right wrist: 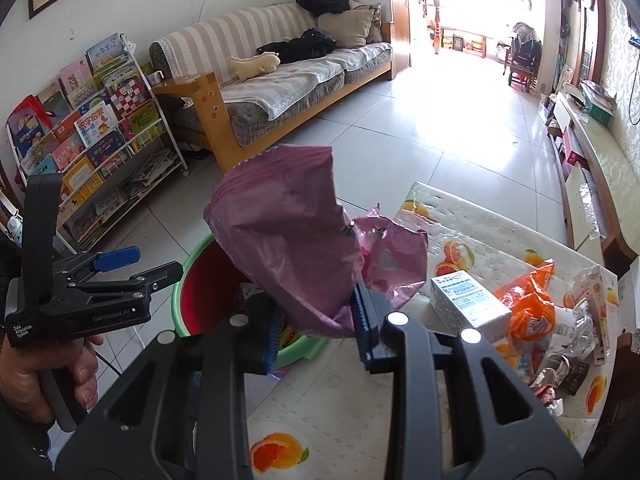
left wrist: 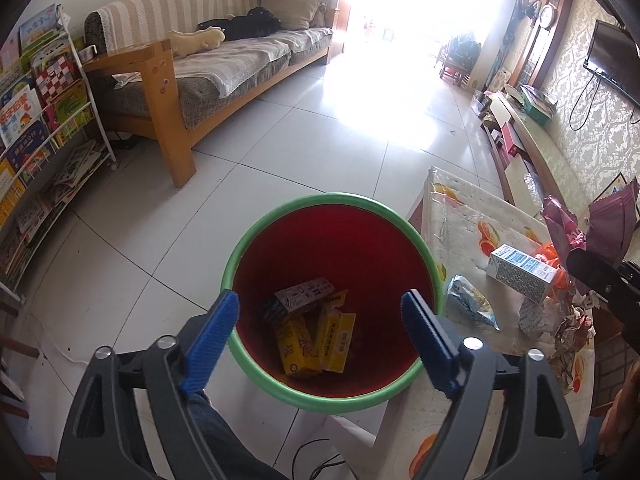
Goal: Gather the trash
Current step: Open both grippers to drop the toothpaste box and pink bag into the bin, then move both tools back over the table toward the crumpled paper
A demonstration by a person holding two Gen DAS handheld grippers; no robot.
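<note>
My left gripper point(left wrist: 320, 300) hangs open over the red bin with a green rim point(left wrist: 332, 199), and nothing is between its blue pads. Several yellow and grey cartons point(left wrist: 312, 328) lie at the bin's bottom. My right gripper point(right wrist: 318, 312) is shut on a crumpled purple wrapper point(right wrist: 288, 240), held above the table edge beside the bin point(right wrist: 180, 280). The right wrist view shows the left gripper point(right wrist: 152, 264) at the left, held by a hand. On the fruit-print table cloth point(right wrist: 480, 232) lie a white carton point(right wrist: 468, 300), an orange bag point(right wrist: 528, 304) and crumpled wrappers point(right wrist: 568, 360).
A small blue snack bag point(left wrist: 468, 300) lies on the table next to the bin. A wooden sofa point(left wrist: 208, 64) and a rack of children's books point(left wrist: 44, 112) stand at the left across the tiled floor. A low TV cabinet point(left wrist: 532, 140) runs along the right wall.
</note>
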